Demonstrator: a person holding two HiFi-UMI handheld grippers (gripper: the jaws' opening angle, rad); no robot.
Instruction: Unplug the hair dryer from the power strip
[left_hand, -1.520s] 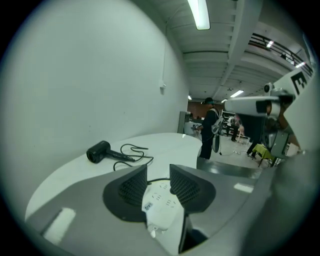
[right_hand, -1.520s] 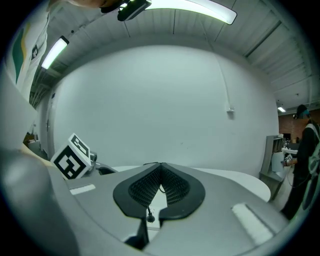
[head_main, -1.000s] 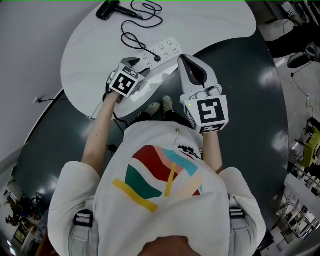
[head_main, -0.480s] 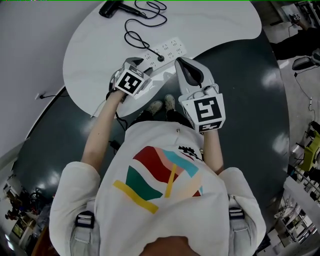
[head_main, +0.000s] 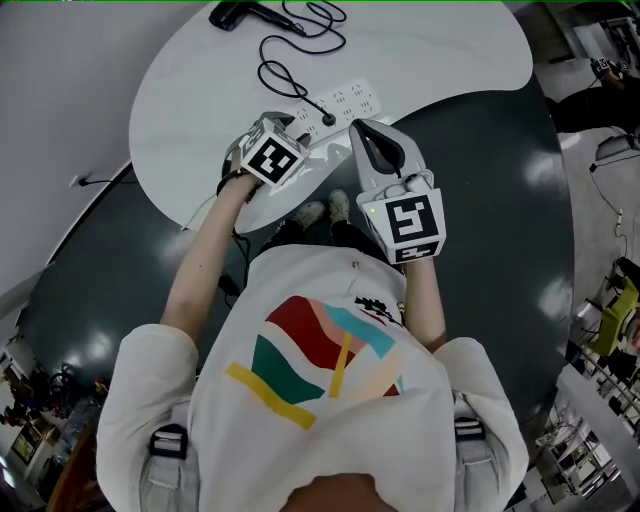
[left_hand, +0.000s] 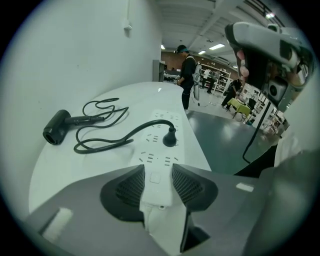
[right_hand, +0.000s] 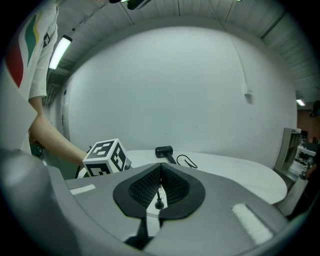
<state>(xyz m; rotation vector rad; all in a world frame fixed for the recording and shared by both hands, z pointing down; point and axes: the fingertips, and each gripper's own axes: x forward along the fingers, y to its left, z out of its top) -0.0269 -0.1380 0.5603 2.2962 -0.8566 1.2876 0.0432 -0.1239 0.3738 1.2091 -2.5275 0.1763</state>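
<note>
Hair dryer (left_hand: 56, 131): far left on the worktop (left_hand: 55, 170), its cord running to the strip.
Left gripper (left_hand: 158, 172): jaws have just been closing — pads meet both sides of the power strip's (left_hand: 161, 131) near end, apparently steadying it.
Plug (left_hand: 170, 139): seated mid-strip.
Right gripper (right_hand: 160, 186): jaws together, empty, beside the strip — likely to pull the plug.

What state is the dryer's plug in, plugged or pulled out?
Plugged in: the black plug sits in a socket of the power strip.
</note>
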